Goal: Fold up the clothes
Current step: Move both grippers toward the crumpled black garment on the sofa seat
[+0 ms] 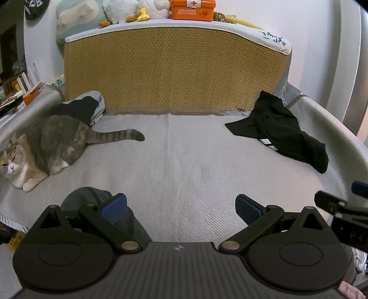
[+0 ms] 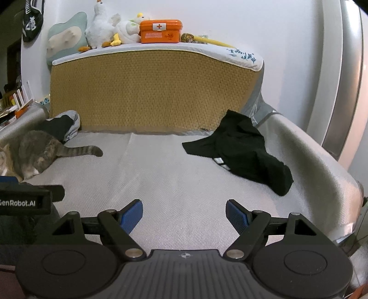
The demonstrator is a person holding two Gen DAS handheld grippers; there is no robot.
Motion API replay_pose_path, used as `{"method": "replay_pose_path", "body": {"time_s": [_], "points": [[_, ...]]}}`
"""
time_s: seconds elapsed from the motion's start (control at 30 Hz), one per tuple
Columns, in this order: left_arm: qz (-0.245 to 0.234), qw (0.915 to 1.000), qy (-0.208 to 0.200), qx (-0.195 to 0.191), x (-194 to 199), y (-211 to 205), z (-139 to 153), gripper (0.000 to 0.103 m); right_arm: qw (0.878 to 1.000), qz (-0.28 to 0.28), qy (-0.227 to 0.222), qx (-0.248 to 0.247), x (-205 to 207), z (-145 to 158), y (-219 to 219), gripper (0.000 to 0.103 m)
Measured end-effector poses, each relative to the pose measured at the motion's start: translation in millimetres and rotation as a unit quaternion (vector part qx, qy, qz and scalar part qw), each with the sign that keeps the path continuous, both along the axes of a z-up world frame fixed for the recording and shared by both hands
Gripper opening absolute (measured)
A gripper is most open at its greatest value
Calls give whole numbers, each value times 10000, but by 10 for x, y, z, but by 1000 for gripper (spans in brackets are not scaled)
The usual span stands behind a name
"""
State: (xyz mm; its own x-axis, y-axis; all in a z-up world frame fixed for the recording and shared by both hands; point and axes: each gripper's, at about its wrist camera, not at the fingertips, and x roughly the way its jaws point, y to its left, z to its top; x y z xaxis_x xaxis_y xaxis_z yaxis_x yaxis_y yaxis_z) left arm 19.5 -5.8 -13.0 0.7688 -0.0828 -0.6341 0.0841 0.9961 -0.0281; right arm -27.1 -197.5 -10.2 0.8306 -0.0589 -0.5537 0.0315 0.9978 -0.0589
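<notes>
1 black garment crumpled | 1 cat | 1 mattress | left hand-held gripper apart | right hand-held gripper apart

I read "enRobot.AI" on the left gripper, its first letter cut off. Far beyond it, the orange box carries a red cross; the other writing is illegible to me.

One cat lies on the one grey mattress. Three lots of clothing are on it: one crumpled black garment at the right, one black-and-grey bundle by the headboard, and one dark grey piece at the near edge. On top of the one woven headboard sit one orange first-aid box and two white plush ducks. One pale green cushion leans beside them. Two grippers, the left gripper and the right gripper, each spread two blue pads.
</notes>
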Motion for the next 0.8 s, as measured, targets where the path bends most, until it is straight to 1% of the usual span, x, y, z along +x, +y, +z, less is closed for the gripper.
{"method": "replay_pose_path", "body": {"time_s": [0.2, 0.3, 0.47, 0.6, 0.73, 0.8], "points": [[-107, 9994, -295, 111, 70, 16, 46, 103, 10000, 81, -19, -27, 54, -5, 29, 81], [-94, 9992, -388, 29, 102, 48, 56, 103, 9996, 215, -23, -160, 92, -3, 55, 80], [-121, 9990, -429, -78, 151, 85, 54, 103, 9992, 186, -203, -290, 148, 32, 33, 78], [-171, 9987, -453, -129, 186, 96, 45, 103, 9995, 157, -190, -179, 202, 14, 15, 74], [-222, 9985, -477, -179, 221, 107, 37, 103, 9988, 220, -325, -307, 214, 44, 80, 74], [-247, 9983, -489, -205, 239, 113, 33, 103, 9986, 243, -383, -268, 224, 58, 86, 74]]}}
